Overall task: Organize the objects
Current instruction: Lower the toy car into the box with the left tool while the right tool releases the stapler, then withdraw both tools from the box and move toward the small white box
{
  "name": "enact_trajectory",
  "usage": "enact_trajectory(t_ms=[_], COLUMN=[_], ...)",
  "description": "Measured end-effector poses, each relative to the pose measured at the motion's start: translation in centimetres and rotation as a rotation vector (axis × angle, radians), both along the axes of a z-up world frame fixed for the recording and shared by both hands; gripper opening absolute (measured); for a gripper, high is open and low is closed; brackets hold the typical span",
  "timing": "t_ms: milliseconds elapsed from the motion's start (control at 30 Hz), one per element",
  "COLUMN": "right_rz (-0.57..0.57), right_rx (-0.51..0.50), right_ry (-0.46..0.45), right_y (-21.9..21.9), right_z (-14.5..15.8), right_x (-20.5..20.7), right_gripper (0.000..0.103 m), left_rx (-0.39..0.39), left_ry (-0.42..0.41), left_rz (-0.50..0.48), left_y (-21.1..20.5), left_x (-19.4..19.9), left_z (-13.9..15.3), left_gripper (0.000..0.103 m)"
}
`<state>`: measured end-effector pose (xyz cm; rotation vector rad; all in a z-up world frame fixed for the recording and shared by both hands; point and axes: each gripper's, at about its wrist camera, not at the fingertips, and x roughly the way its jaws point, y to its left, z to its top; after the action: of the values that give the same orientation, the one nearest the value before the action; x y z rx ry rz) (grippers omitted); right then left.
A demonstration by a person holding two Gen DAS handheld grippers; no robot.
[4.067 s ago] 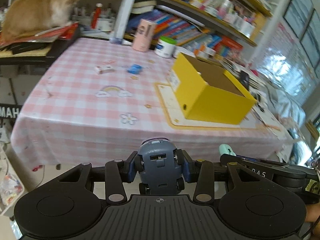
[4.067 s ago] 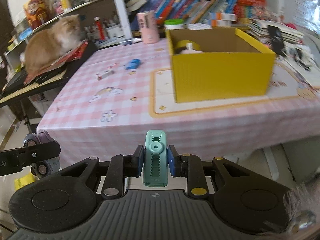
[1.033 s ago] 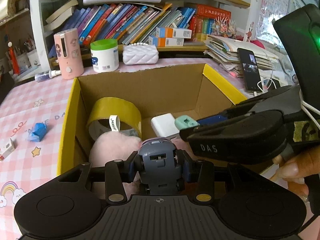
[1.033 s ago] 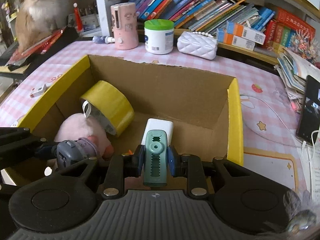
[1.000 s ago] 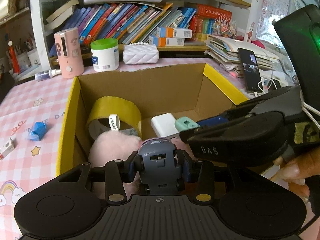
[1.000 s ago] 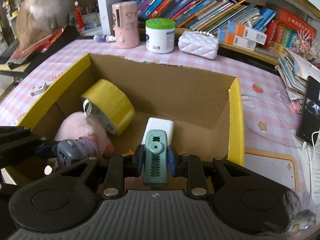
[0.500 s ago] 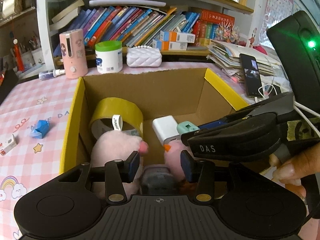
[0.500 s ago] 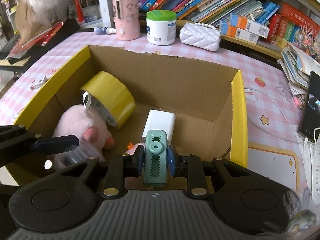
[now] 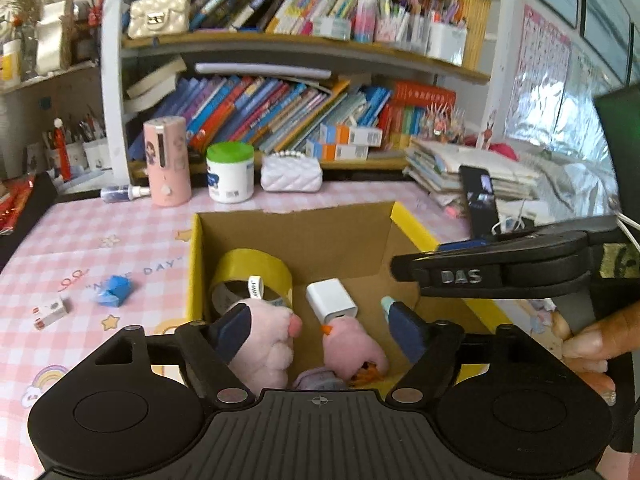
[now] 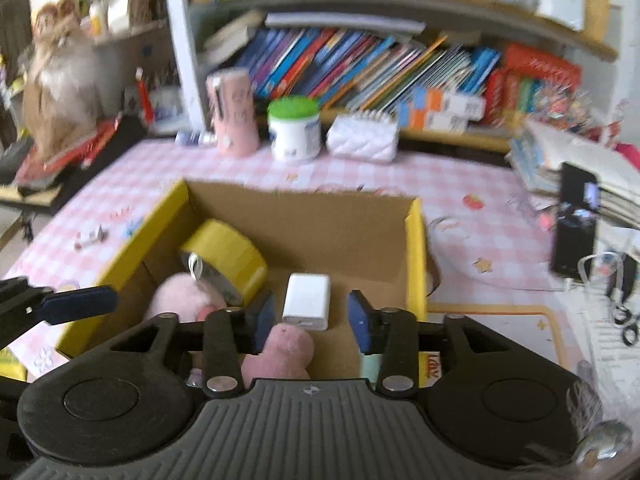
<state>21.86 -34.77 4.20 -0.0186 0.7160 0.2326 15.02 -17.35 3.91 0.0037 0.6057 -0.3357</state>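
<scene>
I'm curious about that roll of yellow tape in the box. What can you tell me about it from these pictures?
The yellow tape roll is a wide ring of glossy packing tape, with a pale inner core and a small white printed tab sticking up at its loose end. It stands tilted on its edge in the far left corner of the yellow cardboard box, against the left wall. The pink plush toy lies right in front of it, seemingly touching. Neither tool touches it.

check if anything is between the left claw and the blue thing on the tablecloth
Yes: the yellow box's left wall. The left claw, jaws opening and empty, hangs over the box's inside; the blue thing lies outside that wall on the tablecloth.
</scene>
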Motion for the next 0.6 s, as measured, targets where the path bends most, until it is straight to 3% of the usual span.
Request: enact_trajectory(t_ms=[133,333,600], right_rz=[-0.077,-0.202,-0.318], right_rx=[0.002,0.005,-0.004], right_ry=[-0.055,-0.132,-0.088], right_y=[-0.4,-0.2,2.1], right_z=[1.4,2.4,-0.3], right_x=[-3.1,-9.0,-15.2], right_gripper=[0.052,0.059,0.064], left_rx=[-0.026,-0.017,0.009], left_ry=[-0.011,-0.027,0.065], left_rz=[0.02,0.037,0.106], left_y=[1.4,3.6,7.5], left_x=[-1.8,-5.3,-9.5], left_z=[0.6,0.6,-2.3], left_gripper=[0.084,0.088,0.089])
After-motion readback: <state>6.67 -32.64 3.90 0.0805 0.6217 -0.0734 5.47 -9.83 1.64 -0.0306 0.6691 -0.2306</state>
